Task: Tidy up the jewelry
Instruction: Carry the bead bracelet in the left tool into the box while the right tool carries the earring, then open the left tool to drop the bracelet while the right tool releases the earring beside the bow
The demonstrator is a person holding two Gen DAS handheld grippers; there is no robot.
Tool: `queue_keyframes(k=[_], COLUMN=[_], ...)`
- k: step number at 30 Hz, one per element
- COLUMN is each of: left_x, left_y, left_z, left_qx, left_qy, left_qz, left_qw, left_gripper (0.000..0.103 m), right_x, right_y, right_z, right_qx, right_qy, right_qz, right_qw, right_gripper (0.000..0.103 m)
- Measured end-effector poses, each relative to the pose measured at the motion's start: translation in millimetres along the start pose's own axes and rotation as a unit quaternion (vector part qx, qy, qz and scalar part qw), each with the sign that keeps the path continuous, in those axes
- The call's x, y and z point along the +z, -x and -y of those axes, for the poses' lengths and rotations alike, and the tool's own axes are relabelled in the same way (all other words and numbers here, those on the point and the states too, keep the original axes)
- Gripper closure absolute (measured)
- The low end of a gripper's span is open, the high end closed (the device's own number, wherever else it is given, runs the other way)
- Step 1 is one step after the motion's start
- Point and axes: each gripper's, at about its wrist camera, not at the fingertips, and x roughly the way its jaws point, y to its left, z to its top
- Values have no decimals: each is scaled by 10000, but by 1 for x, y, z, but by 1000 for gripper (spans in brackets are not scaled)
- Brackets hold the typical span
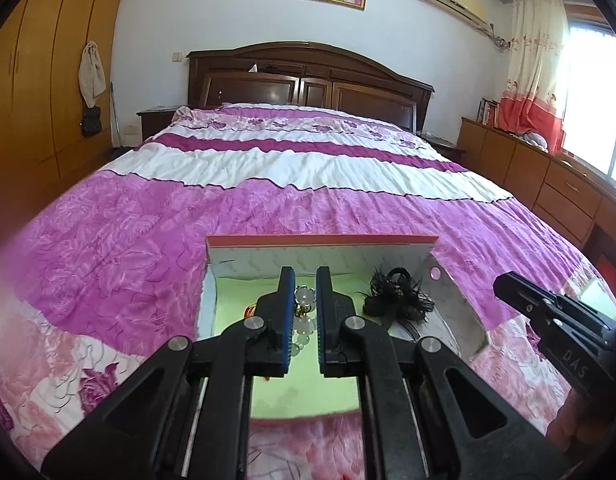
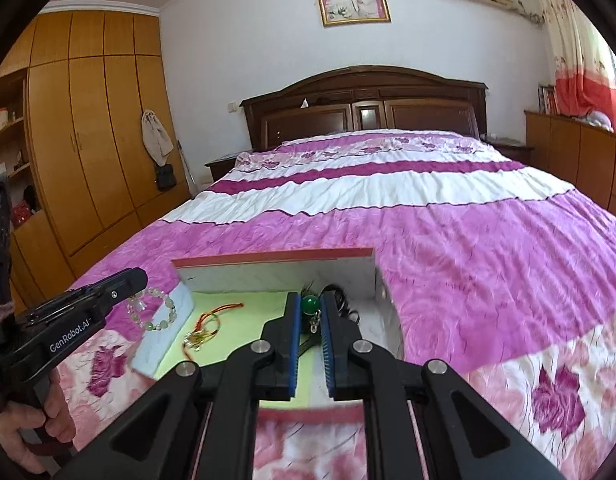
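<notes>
Open box (image 1: 319, 254) resting on the bed (image 1: 268, 208). Above the box, left claw (image 1: 306, 280) clamped narrow on a pale bead bracelet (image 2: 156, 310); right claw (image 2: 311, 300) pinching a green bead pendant (image 2: 310, 304).

Magenta, white and pale pink bands with a rose print on the bedspread (image 2: 447, 240). Lime-green floor and white walls with a red rim inside the box (image 2: 268, 276). Pale green and clear beads on the bracelet (image 2: 154, 310). Deep green bead (image 2: 310, 304) far right. Red and yellow cord (image 2: 206, 324). Black feathery hairpiece (image 1: 395, 292). Blue pads (image 2: 292, 344) on black grippers.
</notes>
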Motion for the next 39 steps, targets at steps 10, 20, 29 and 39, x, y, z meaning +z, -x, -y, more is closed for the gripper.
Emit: queue_keyframes(k=[10, 20, 29, 39], left_x=[-22, -36, -40, -31], left_y=[-48, -69, -71, -51], left_z=[2, -1, 0, 2], left_qx=[66, 107, 209, 107], left_qy=[1, -6, -5, -34], left_qz=[-578, -1003, -1174, -1067], left_qw=[9983, 9949, 9929, 9942], left_gripper=[101, 100, 76, 69], right_x=[-16, -33, -36, -29], right_y=[-51, -78, -80, -60], right_z=[15, 27, 28, 24], right_qx=[-165, -386, -267, -146], right_qy=[-39, -171, -314, -394], right_qz=[-619, -1141, -1240, -1046], right_qw=[9979, 9926, 9914, 9936], right_gripper=[92, 91, 78, 66])
